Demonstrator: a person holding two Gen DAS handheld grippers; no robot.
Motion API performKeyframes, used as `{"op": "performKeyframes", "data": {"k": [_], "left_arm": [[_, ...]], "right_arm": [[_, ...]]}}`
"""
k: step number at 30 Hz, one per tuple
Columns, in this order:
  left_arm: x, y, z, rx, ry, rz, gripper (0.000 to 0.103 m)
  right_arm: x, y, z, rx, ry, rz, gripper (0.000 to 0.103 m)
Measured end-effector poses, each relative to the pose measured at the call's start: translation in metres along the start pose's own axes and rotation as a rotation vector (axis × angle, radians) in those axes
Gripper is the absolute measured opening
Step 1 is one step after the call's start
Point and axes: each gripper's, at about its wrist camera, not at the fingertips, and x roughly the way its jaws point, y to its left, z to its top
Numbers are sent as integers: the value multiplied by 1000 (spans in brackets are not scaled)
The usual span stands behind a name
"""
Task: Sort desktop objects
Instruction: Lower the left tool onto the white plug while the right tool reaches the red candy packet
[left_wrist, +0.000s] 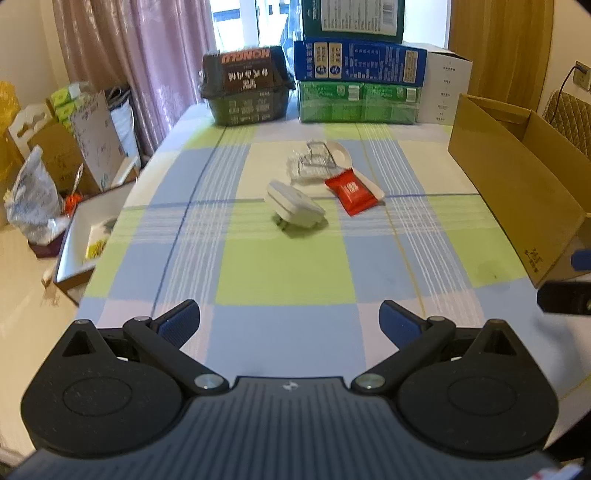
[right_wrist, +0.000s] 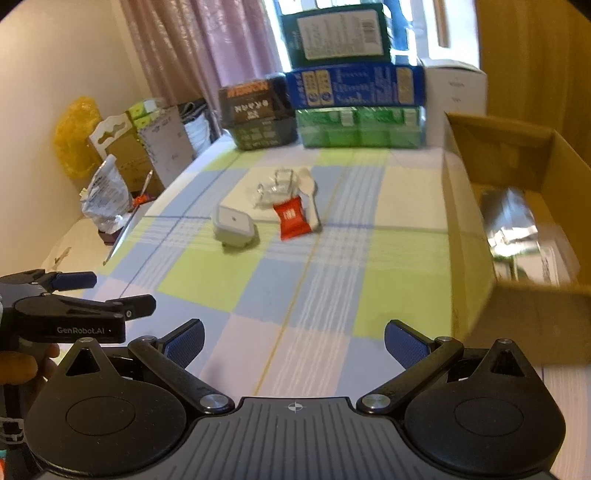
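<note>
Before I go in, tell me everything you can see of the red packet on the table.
The red packet is a small, glossy, pillow-shaped wrapper with crimped ends and white print I cannot read. It looks sealed and lies flat on the checked tablecloth, skewed to its stripes. One end overlaps the handle of the white spoon; the clear plastic piece sits just behind it. The white charger lies apart to its left. Neither gripper touches it.

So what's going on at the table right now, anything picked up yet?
Nothing is held yet. Both grippers, the left gripper and the right gripper, hover open and empty over the checked tablecloth. Ahead lie a white charger, a red sachet, a white spoon and a clear plastic piece, clustered mid-table. The cardboard box at the right already holds some items.
</note>
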Motion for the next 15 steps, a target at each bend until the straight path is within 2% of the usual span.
{"op": "performKeyframes", "data": {"k": [4, 7, 11, 13, 15], "left_arm": [[15, 7, 10, -13, -21, -13, 101], [32, 9, 17, 22, -17, -21, 101], [59, 16, 29, 75, -11, -70, 101], [72, 21, 35, 99, -15, -106, 101], [86, 24, 42, 158, -13, -130, 101]], "right_arm": [[20, 2, 15, -45, -11, 2, 101], [40, 0, 27, -74, -10, 8, 101], [68, -3, 39, -107, 7, 19, 99], [82, -4, 45, -138, 21, 33, 90], [97, -3, 51, -174, 34, 46, 86]]}}
